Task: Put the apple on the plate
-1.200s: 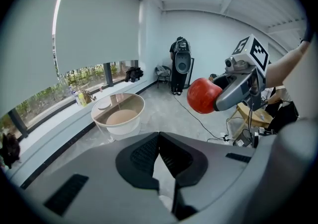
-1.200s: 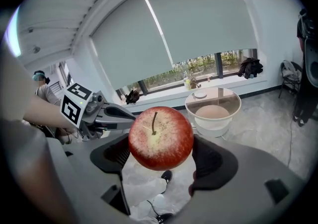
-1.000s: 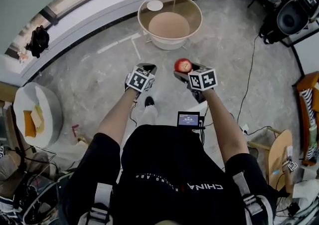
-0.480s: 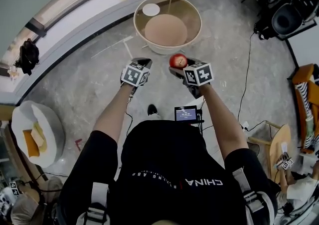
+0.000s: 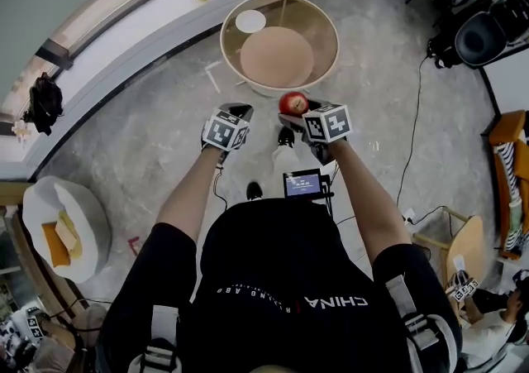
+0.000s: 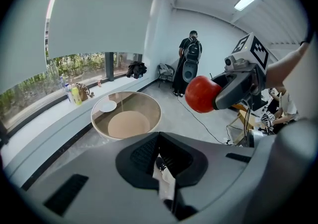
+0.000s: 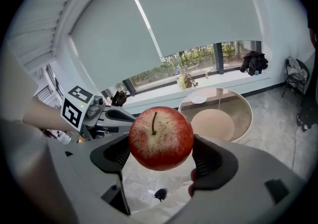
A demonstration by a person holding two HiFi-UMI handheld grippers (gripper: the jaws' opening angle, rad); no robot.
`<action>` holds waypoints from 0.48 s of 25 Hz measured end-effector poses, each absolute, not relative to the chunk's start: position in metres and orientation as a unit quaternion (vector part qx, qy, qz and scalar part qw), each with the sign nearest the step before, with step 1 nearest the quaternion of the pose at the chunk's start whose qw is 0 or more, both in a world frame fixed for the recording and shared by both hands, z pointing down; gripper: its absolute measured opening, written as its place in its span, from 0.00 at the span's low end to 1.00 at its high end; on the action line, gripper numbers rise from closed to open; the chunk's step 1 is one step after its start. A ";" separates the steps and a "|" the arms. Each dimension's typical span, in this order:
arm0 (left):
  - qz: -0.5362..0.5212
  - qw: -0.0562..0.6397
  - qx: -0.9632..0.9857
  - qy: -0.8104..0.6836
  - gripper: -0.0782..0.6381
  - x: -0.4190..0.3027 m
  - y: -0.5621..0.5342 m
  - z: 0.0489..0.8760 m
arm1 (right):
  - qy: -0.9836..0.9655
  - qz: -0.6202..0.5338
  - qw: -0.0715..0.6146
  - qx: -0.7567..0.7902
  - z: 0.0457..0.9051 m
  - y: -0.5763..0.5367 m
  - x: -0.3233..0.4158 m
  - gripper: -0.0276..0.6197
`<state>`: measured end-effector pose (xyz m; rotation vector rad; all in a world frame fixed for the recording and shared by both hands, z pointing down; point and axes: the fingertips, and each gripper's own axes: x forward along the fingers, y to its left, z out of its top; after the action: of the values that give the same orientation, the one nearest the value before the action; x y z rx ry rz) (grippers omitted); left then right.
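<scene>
Apple (image 7: 161, 138): stem shown only in right gripper view; pinched by right gripper (image 7: 161, 158). Left gripper (image 6: 159, 156): jaws pressed together.

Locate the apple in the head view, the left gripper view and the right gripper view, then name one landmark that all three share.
Head view: the apple is just above centre, in the right gripper.
Left gripper view: the apple is right of centre, at mid-height.
Right gripper view: the apple fills the centre, clamped between the jaws, stem up.
Shared landmark: the round glass table, beyond the apple in each.
</scene>
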<state>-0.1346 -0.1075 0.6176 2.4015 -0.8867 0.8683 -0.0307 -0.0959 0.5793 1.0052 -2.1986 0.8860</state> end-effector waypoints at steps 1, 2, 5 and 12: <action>0.316 0.220 0.864 -0.325 0.13 -0.134 -0.119 0.621 | -0.821 0.332 0.282 0.370 0.585 -0.110 -0.030 0.66; 0.321 0.223 0.858 -0.332 0.13 -0.135 -0.133 0.625 | -0.822 0.333 0.283 0.365 0.588 -0.127 -0.028 0.66; 0.341 0.229 0.841 -0.352 0.13 -0.134 -0.186 0.636 | -0.829 0.333 0.282 0.351 0.589 -0.187 -0.022 0.66; 0.325 0.228 0.841 -0.369 0.13 -0.096 -0.311 0.610 | -0.839 0.331 0.285 0.324 0.582 -0.315 0.013 0.66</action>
<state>-0.0958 -0.3106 0.6104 2.3149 -1.0161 0.8937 0.0133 -0.3153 0.5819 0.8666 -2.2452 0.8855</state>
